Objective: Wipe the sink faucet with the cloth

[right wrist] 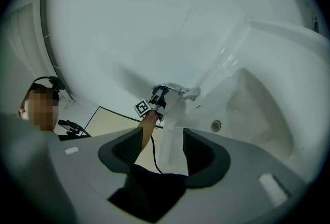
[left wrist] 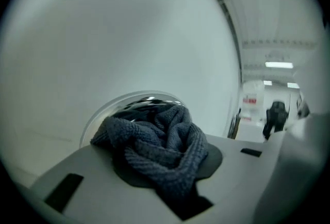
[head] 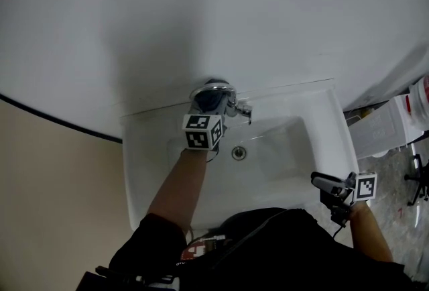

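The chrome faucet (head: pixel 231 103) stands at the back rim of the white sink (head: pixel 315 115). My left gripper (head: pixel 209 106) is right at the faucet's rounded top, shut on a bunched dark grey cloth (left wrist: pixel 160 150). In the left gripper view the cloth lies against the shiny chrome dome (left wrist: pixel 138 106), close to the white wall. My right gripper (head: pixel 323 183) hangs over the sink's front right rim, open, with nothing between its jaws. In the right gripper view the gripper (right wrist: pixel 172 153) looks across the basin (right wrist: pixel 258 104) toward the faucet (right wrist: pixel 178 90) and the left gripper (right wrist: pixel 157 98).
The round drain (head: pixel 238 152) sits in the middle of the basin. A white wall rises directly behind the faucet. To the right of the sink stand a white bin (head: pixel 379 129) and a white container (head: pixel 419 100) on a speckled floor.
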Demonstrator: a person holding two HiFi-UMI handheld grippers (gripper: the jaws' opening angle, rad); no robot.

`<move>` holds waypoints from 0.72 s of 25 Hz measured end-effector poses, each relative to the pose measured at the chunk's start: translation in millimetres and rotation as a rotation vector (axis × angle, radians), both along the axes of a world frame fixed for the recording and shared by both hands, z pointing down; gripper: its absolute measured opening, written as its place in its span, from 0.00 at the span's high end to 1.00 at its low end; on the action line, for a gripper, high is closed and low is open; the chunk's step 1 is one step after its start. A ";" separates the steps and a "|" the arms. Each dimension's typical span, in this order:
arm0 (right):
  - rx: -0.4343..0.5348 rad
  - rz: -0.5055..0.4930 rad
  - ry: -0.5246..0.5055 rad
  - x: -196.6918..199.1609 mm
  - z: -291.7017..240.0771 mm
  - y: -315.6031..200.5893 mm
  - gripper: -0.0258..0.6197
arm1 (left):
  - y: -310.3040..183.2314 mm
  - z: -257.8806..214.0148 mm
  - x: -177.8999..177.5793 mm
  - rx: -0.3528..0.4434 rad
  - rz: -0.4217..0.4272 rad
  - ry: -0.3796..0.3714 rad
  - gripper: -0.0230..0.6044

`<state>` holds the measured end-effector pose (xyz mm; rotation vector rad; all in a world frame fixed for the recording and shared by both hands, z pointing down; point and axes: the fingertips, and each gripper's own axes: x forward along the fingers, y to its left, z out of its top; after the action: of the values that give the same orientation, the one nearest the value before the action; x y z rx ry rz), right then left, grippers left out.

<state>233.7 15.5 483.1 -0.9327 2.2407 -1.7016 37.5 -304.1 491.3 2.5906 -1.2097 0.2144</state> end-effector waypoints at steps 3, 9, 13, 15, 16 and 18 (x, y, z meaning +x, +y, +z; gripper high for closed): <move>0.002 0.010 0.007 2.2 6.8 -1.0 0.60 | 0.3 9.0 10.5 0.208 0.062 -0.339 0.79; -0.015 -0.022 0.017 -3.8 5.5 0.2 0.60 | 15.5 33.7 32.1 0.525 0.290 -1.077 0.79; -0.014 -0.059 0.019 -13.2 5.9 -10.9 0.60 | 7.3 78.8 34.3 0.271 0.314 -0.952 0.79; -0.017 -0.065 0.021 -16.3 3.1 -11.6 0.60 | 5.9 87.9 25.1 0.027 0.258 -0.617 0.79; -0.016 -0.063 0.022 -17.3 1.9 -11.7 0.60 | 4.4 88.4 13.4 -0.081 0.208 -0.437 0.79; -0.012 -0.052 0.025 -16.5 1.2 -11.9 0.60 | 1.3 85.5 -26.4 -0.237 0.092 -0.148 0.79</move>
<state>217.2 3.6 484.3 -0.9117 2.2928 -1.7355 11.1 -302.8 576.8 2.4598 -1.0405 0.5425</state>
